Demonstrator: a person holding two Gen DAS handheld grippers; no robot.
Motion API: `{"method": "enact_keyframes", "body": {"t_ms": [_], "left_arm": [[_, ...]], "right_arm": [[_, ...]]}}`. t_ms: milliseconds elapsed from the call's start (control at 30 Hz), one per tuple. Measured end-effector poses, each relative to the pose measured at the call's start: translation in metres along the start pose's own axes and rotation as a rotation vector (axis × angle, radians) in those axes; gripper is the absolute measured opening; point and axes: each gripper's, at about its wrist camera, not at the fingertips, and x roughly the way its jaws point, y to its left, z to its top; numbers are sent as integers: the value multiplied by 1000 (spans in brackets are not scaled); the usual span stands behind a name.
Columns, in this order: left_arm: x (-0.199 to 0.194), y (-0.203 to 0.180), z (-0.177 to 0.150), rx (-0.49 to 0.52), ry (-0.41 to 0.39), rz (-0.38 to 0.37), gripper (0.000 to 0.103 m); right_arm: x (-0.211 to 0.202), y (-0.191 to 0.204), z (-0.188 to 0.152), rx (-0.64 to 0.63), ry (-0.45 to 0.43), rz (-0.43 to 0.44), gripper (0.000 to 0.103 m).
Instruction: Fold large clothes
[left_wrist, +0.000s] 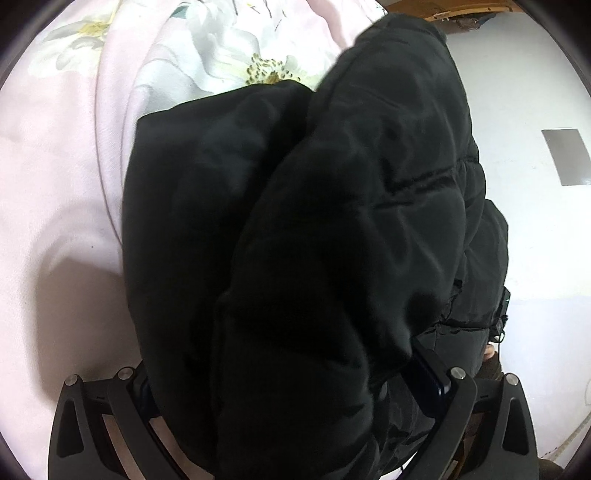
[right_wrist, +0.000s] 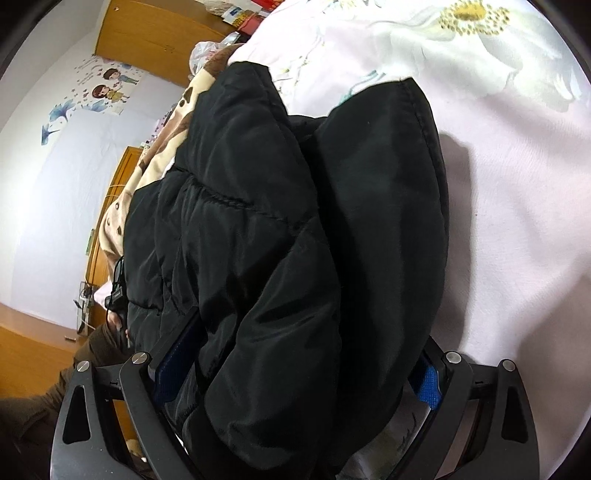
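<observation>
While both grippers (left (left_wrist: 291, 391), right (right_wrist: 299, 376)) clamp it, black jacket (right_wrist: 277, 229) bunches over bedsheet (right_wrist: 517, 184)

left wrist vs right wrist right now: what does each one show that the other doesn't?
Left wrist only: a grey rectangular panel on the pale wall.

Right wrist only: cartoon wall stickers, a wooden cabinet, a cream and brown blanket, and the blue pad of the right gripper.

Both: the black puffer jacket bunched between each gripper's fingers, the left gripper included, over the pink floral bedsheet.
</observation>
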Motion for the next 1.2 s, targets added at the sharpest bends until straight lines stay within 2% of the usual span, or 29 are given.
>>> {"method": "enact_keyframes", "body": {"t_ms": [167,367,500,567,733,833,1033,1200], "left_arm": [[-2,-8,-4,1,-4,59,97],[-9,-19,-12,8,-36,137,88],[-16,-29,-17,23,-59,195,79],[-19,-37,-20,44,-73,220,68],[-19,-69,-33,64,-107,290,56],[-15,-94,-43,65,-128,331,51],[-16,-125,-58,73,-162,395,47],[-10,-162,-74,95,-193,461,44]], "right_arm": [[3,2,0,0,12,-43,94],[3,7,-1,2,12,-72,84],[-1,17,-3,-21,-12,-92,69],[-1,27,-6,-39,-25,-119,63],[-6,51,-9,-70,-59,-210,48],[-7,71,-10,-110,-77,-302,41],[-6,97,-12,-170,-94,-434,36],[-3,115,-14,-192,-124,-509,32]]}}
